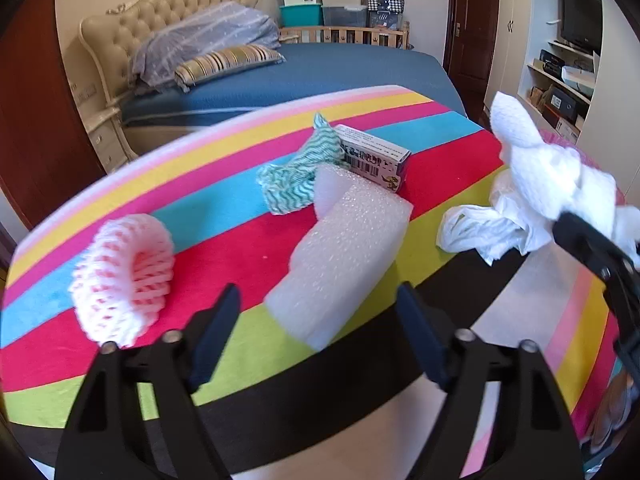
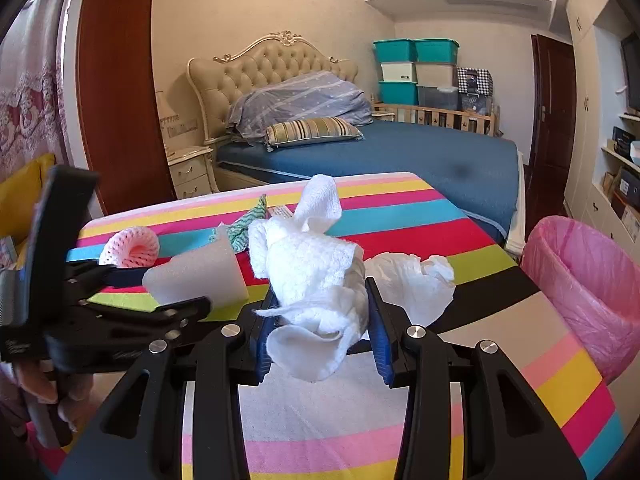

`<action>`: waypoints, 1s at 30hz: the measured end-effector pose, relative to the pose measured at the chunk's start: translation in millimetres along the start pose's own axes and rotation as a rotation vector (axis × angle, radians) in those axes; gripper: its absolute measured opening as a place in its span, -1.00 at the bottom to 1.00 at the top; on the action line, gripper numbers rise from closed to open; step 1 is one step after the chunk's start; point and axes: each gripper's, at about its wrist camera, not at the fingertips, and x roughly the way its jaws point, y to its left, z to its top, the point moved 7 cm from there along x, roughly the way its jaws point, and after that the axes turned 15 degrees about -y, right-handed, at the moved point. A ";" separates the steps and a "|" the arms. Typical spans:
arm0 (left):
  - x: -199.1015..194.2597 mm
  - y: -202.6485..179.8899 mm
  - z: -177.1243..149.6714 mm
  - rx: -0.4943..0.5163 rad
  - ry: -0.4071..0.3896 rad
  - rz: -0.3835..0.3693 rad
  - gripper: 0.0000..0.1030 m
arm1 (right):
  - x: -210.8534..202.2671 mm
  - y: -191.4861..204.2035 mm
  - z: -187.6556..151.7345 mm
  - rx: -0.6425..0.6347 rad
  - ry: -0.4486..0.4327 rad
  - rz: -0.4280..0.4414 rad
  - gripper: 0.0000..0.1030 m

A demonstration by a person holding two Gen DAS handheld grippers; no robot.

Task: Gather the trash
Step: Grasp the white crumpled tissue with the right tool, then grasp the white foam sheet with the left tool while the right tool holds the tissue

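Note:
My right gripper [image 2: 320,300] is shut on a white paper towel wad [image 2: 316,276], held above the striped table; the wad also shows in the left wrist view [image 1: 552,172]. My left gripper [image 1: 316,308] is open, its fingers on either side of the near end of a white foam sheet [image 1: 344,256], not closed on it. A pink foam fruit net [image 1: 124,276], a green-white cloth [image 1: 296,176], a small printed box [image 1: 376,156] and a crumpled white tissue [image 1: 480,228] lie on the table. A bin with a pink bag [image 2: 588,280] stands right of the table.
The striped tablecloth [image 1: 200,200] covers the table; its black band marks the near edge. A blue bed [image 2: 400,152] lies beyond. Shelves [image 1: 560,80] and a door stand at the right. My left gripper's body [image 2: 80,312] is close at the left.

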 end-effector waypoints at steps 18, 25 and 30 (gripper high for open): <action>-102.5 47.6 -36.1 -0.113 -0.183 0.091 -0.30 | 0.6 7.4 -0.6 -0.029 0.009 0.005 -0.24; -124.4 86.1 -46.1 -0.213 -0.242 0.144 -0.30 | 4.3 14.4 -1.8 -0.058 0.026 0.013 -0.24; -123.9 97.2 -46.6 -0.271 -0.244 0.118 -0.30 | 5.3 20.9 -3.1 -0.086 0.031 0.017 -0.24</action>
